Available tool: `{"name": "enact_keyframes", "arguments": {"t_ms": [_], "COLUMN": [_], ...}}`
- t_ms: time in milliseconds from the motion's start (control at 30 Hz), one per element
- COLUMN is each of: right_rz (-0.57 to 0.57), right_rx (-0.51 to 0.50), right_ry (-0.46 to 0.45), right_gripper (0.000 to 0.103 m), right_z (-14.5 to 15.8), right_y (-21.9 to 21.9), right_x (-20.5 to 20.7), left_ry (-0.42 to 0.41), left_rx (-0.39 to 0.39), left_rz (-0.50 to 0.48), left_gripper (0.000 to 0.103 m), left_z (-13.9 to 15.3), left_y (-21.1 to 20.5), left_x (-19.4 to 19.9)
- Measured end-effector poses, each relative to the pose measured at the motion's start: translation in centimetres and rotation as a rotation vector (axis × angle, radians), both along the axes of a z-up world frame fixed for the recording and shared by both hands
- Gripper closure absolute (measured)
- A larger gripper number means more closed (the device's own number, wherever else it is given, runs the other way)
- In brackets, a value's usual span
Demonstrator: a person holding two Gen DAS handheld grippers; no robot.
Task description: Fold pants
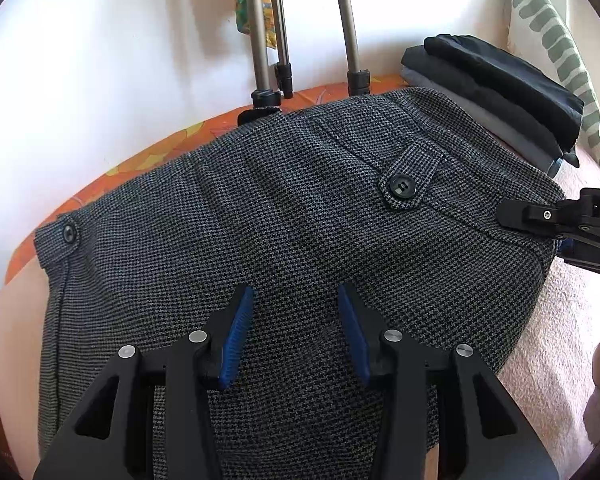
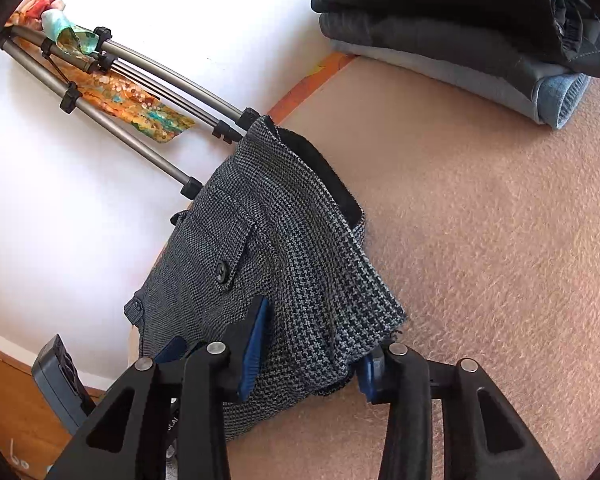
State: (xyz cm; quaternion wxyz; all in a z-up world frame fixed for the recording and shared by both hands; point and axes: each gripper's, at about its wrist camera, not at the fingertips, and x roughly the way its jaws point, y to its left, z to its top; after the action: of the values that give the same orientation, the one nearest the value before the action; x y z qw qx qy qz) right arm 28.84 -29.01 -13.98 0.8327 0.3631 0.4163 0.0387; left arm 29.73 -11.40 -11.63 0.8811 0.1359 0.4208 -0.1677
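Lying on the pink bed (image 2: 480, 240), the grey houndstooth woven pants (image 1: 284, 216) run left-right; left gripper (image 1: 296, 336) hovers spread over them, right gripper (image 2: 312, 356) apparently straddles their right edge, unclosed.

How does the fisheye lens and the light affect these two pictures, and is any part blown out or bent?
Left wrist view: the white wall is overexposed, the grey metal tripod legs bow outward, and the grey houndstooth woven pants stay sharp. Right wrist view: dark vignette at the corners, the pink fuzzy blanket evenly lit, and the wall again nearly washed out.
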Motion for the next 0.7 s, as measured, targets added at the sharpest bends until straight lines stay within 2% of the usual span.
{"name": "enact_keyframes", "arguments": {"t_ms": [67,133,233,300,433,600,700], "right_rz": [0.009,0.022,0.048,0.067,0.106,0.171,0.216], "right_rx": [-0.031,-0.069,-0.16,-0.219,-0.3,-0.387,-0.421], "right_ry": [-0.025,-0.059,-0.121,-0.162,-0.219,-0.287,-0.319], "right_gripper": [0.081,0.083,0.085,0.085,0.086,0.088,0.089], "right_z": [0.7,1.8,4.0,5.5,8.1,10.9,12.0], "right_y": [0.1,0.6,2.1,3.2,5.3,8.5,10.6], "right_x": [-0.1,-0.2,-0.6,-0.7,-0.6,-0.3,0.0], "left_ry": [-0.018,-0.015,-0.017,0.019,0.064,0.032,0.004], "left_rx": [-0.023,-0.042,0.0,0.021,-0.077,-0.179,-0.213], "left_rz": [0.024,0.05,0.042,0.052,0.091,0.14,0.2], "left_gripper": [0.06,0.06,0.06,0.06,0.06,0.06,0.06], "left_z": [0.9,1.6,1.3,0.0,-0.6,2.2,3.9], "left_y": [1.1,2.4,3.3,3.8,5.4,9.3,13.0], "left_x": [-0.6,-1.3,-2.3,-2.1,-1.9,-3.4,-4.4]}}
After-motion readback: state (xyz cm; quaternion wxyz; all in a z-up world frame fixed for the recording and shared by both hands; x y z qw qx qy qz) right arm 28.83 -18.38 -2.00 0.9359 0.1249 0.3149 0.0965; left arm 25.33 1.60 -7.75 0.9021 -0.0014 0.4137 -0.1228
